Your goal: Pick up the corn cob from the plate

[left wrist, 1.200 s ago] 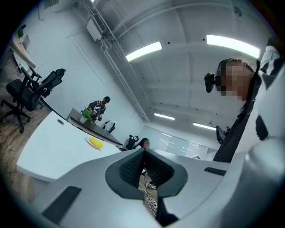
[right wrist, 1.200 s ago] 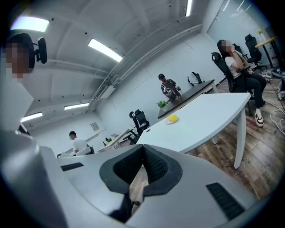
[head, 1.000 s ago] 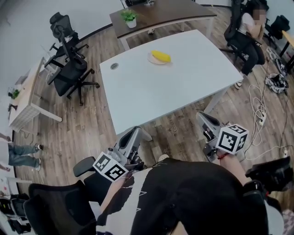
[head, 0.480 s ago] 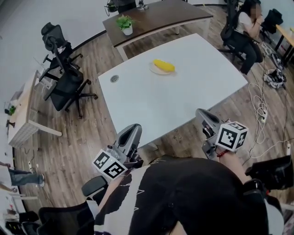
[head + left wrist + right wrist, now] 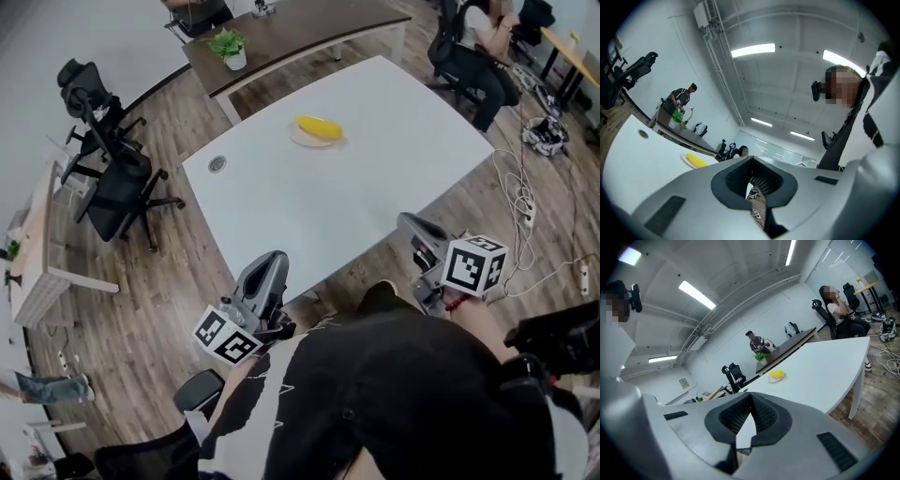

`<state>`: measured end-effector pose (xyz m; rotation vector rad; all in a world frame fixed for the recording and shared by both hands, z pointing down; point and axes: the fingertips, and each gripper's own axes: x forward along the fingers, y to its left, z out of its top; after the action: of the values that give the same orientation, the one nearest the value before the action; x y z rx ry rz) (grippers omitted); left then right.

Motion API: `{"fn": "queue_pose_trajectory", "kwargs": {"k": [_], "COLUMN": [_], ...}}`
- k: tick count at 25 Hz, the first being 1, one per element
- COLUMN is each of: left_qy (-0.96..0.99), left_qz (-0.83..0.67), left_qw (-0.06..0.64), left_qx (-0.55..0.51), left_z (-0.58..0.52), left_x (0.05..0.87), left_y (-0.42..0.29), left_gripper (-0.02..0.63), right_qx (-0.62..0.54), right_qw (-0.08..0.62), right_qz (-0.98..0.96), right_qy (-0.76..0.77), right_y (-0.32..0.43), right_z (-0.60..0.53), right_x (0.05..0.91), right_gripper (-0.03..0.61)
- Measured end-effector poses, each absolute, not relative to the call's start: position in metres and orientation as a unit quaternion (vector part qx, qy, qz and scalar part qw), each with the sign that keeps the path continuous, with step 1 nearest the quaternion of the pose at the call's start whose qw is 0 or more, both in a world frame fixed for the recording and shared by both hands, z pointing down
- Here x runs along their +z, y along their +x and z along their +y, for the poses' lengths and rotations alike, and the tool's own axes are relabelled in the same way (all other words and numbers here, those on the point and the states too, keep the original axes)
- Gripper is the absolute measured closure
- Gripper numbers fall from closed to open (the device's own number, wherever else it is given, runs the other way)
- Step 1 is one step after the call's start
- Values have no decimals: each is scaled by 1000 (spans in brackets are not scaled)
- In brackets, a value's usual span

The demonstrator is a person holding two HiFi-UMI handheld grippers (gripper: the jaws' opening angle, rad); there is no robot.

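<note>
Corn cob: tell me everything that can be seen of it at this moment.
The corn cob is a single bright yellow cob, elongated with rounded ends. No husk shows, and its kernels are too small to make out. It lies flat on its side on a small pale round plate, which sits toward the far side of the white table. Only the plate touches it, and it looks whole and untouched.
</note>
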<state>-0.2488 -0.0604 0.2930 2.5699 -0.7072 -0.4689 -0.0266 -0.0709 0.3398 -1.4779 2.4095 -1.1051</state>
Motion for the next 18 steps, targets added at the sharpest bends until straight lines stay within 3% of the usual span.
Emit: {"fn": "queue_pose_trajectory", "kwargs": {"k": [7, 18], "left_qy": [939, 928], "left_qz": [-270, -298], "left_qw": [182, 189], "left_qx": [-109, -119], "left_z": [-63, -132], "left_x": [309, 312], "left_y": [-237, -201], "left_gripper": [600, 600], "right_qx": [-362, -369], "right_qw": [40, 27], "right_qz": [801, 819], "right_qy": [-475, -439], "right_y": [-31, -6], "right_z": [-89, -171], "right_x": [336, 348], "right_gripper": [563, 565]}}
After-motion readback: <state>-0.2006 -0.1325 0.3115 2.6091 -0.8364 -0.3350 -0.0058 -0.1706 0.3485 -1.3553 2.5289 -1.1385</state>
